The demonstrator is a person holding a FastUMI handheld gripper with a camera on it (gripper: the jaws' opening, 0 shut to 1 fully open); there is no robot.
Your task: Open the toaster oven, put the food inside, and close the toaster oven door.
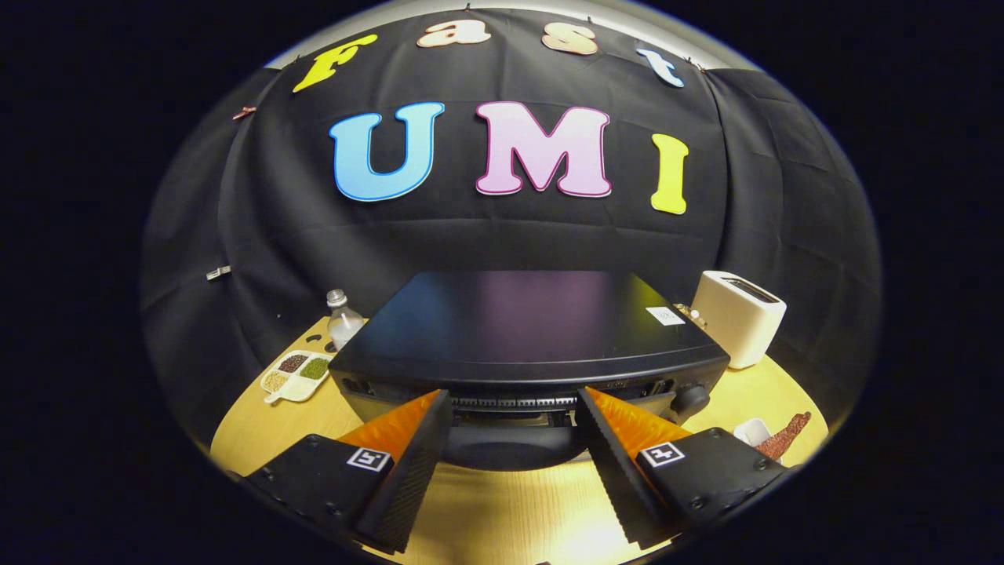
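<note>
2 black fingers [408,471] of the gripper [514,463] stood spread wide apart, released, with nothing held between them. Their tips reached up to the front of the black toaster oven [525,329], one on each side of its curved door handle [514,447], though whether they touched the oven could not be told. The oven sat on the wooden table [510,510], its flat top facing up and a round knob [690,399] at its right front corner. Far left of it stood a clear bottle [343,318] and a white divided tray [296,375] of grains. To the right stood a white toaster [737,316]. Near the right finger lay a small white dish [751,430] and a brown strip of food [784,436].
</note>
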